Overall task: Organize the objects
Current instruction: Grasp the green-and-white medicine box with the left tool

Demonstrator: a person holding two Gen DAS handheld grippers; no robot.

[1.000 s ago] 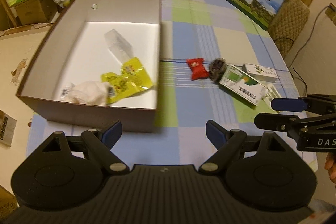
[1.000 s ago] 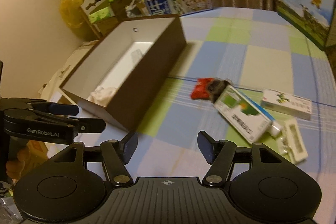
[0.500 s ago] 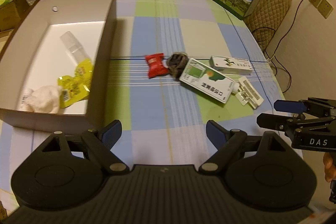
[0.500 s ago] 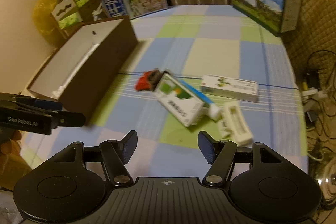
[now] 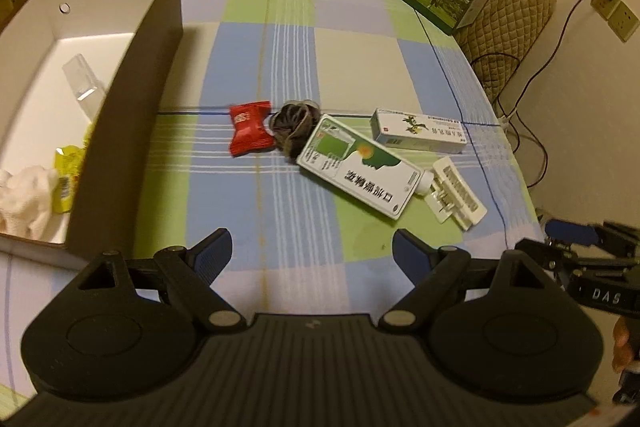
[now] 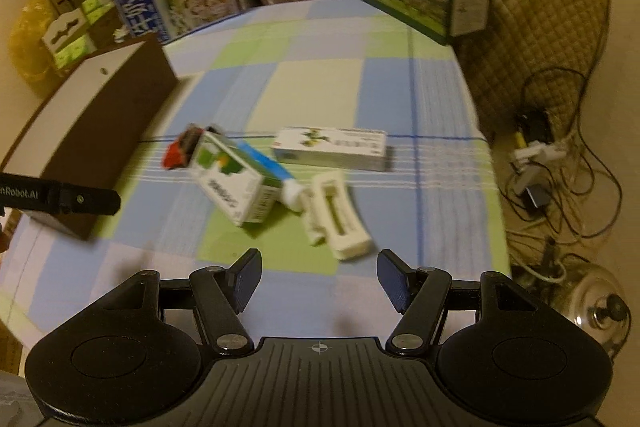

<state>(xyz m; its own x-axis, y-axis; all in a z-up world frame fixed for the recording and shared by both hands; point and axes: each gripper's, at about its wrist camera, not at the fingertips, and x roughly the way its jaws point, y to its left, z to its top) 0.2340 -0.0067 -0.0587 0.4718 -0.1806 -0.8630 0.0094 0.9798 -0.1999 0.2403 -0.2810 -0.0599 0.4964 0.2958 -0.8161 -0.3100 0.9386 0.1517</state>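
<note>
On the left side of the table: brown box (image 5: 124, 99), open-topped with a white inside, stands on the checked cloth (image 5: 280, 59).
Box contents: a white crumpled cloth (image 5: 24, 199), a yellow packet (image 5: 68, 171) and a clear plastic piece (image 5: 82, 83) lie on its floor. These count as stowed.
Box capacity: much of the visible floor is bare, so I judge there is room for the rest.
Centre of table, loose items: red candy (image 5: 250, 127) touches a dark hair tie (image 5: 294, 125), which in turn touches the green-and-white carton (image 5: 360, 167).
Right of centre, loose items: a slimmer white carton (image 5: 418, 131) lies just behind the green-and-white one; a white plastic holder (image 5: 454, 193) lies at that carton's right end, touching it or nearly so.
Loose count: five items outside the box, all apart from it.
Left gripper (image 5: 312, 253): jaws spread wide, nothing between them, above the cloth just short of the loose group.
Right gripper (image 6: 318, 279): jaws parted, holding nothing, nearest the white plastic holder.
Progress: partial. Three items are boxed and five are left on the table; neither tool has a load, so the next pick is not yet begun.
Background: milk cartons at the far edge appear to be no part of the job.
</note>
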